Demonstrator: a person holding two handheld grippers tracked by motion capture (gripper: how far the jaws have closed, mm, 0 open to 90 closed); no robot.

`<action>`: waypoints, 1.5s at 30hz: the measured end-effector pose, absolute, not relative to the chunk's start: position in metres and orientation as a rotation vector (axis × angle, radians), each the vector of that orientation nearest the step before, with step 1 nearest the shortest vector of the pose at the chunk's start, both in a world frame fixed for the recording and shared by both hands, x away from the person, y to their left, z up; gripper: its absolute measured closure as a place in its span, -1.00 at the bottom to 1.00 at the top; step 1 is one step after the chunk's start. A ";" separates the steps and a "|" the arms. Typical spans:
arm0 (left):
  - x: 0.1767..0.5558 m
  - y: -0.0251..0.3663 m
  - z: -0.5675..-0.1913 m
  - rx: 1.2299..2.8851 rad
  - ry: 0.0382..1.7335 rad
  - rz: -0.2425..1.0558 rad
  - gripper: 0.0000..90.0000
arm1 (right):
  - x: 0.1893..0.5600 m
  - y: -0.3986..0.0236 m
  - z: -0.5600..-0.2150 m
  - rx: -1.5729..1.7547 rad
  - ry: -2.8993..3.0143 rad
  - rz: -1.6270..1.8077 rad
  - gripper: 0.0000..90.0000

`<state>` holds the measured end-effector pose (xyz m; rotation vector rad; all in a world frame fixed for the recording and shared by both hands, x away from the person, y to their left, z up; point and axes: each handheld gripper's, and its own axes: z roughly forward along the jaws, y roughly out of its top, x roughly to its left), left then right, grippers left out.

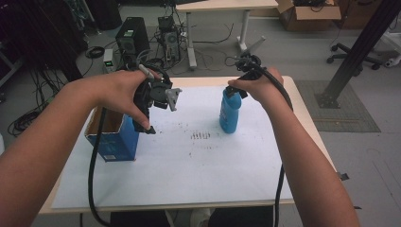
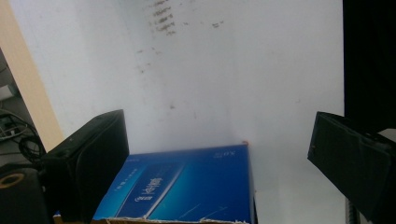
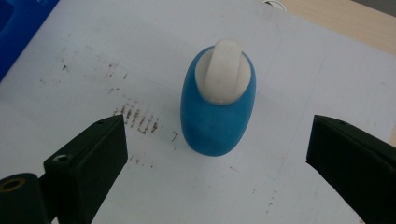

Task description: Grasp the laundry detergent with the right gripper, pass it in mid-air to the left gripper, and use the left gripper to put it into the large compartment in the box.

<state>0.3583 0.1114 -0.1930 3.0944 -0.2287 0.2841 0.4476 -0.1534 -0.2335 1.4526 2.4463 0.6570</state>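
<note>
Your right hand-held gripper (image 3: 217, 154) hangs over the blue bottle (image 3: 217, 109) with its jaws spread wide and nothing between them. In the right gripper view the bottle sits at the centre of the frame, just above the gap between the two black jaws, so it lies straight ahead of and below that tool. In the high view the bottle (image 1: 230, 110) stands upright right of centre, its long axis vertical, directly under your right hand (image 1: 257, 85). That hand is by far the nearer one; a straight drop looks like all the grasp would need.

The bottle is smooth blue plastic with an oval, rounded body and a white cap (image 3: 224, 70) with a raised ridge across its top. Rounded sides may slip, so I'd judge the flatter faces the safer hold.

Your left hand-held gripper (image 2: 219, 154) is also wide open and empty, poised above the open blue cardboard box (image 2: 187, 186) with its torn rim, at the left of the high view. A scuffed white sheet (image 1: 189, 161) covers the tabletop (image 1: 302, 109).
</note>
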 end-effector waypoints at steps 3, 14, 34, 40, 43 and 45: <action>0.359 0.111 -0.193 3.090 -0.226 0.285 -0.88 | 0.442 -0.155 -0.240 1.453 2.453 0.654 -0.88; 0.360 0.109 -0.194 3.093 -0.240 0.295 -0.88 | 0.432 -0.166 -0.276 1.503 2.451 0.669 -0.88; 0.363 0.111 -0.198 3.090 -0.258 0.275 -0.87 | 0.430 -0.167 -0.340 1.516 2.425 0.764 -0.89; 0.363 0.110 -0.198 3.093 -0.252 0.258 -0.88 | 0.431 -0.169 -0.351 1.519 2.408 0.787 -0.89; 0.364 0.111 -0.197 3.093 -0.254 0.258 -0.88 | 0.431 -0.169 -0.355 1.508 2.392 0.791 -0.88; 0.365 0.111 -0.198 3.088 -0.253 0.258 -0.88 | 0.432 -0.168 -0.358 1.505 2.388 0.804 -0.89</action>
